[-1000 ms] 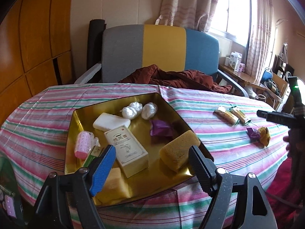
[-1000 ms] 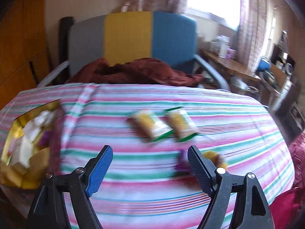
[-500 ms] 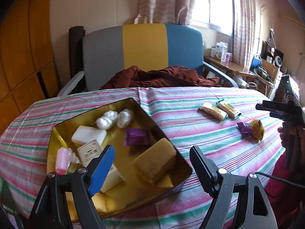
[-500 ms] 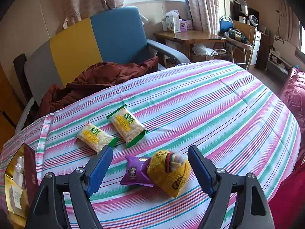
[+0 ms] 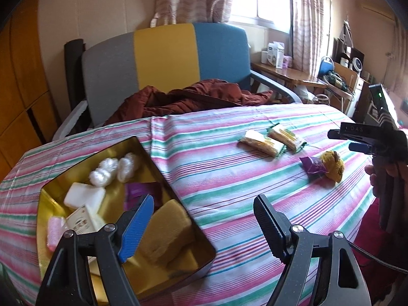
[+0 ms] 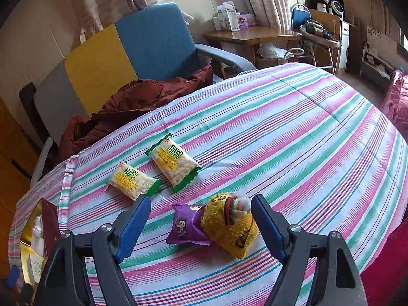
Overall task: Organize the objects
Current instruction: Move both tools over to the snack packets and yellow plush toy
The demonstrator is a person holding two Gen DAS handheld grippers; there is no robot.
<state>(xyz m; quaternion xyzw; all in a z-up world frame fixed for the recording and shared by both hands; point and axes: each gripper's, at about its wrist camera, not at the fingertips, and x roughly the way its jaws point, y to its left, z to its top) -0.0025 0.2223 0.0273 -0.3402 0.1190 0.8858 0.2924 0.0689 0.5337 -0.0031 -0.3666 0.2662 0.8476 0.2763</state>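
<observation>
A gold tin (image 5: 150, 160) at the left of the striped table holds a sponge (image 5: 165, 232), white soap (image 5: 84, 195), cotton balls (image 5: 112, 169), a purple packet and a small box. My left gripper (image 5: 204, 225) hangs open over the tin's right rim, nothing between its fingers. On the cloth lie two snack packs (image 6: 174, 162) (image 6: 132, 179), a purple packet (image 6: 186, 225) and a yellow knitted pouch (image 6: 230, 225). My right gripper (image 6: 201, 224) stands open just above the purple packet and pouch, which show between its fingers, untouched. A hand holds that gripper (image 5: 357, 137) at the right edge.
A grey, yellow and blue chair (image 5: 163, 58) with a dark red garment (image 5: 193, 99) stands behind the table. A wooden side table (image 6: 255, 34) with boxes and cluttered shelves lie at the back right. A red cushion (image 6: 397, 102) sits off the table's right side.
The left gripper has slid right, so the tin now sits at its left. The right gripper rolled and closed in on the purple packet and yellow pouch, then held still.
</observation>
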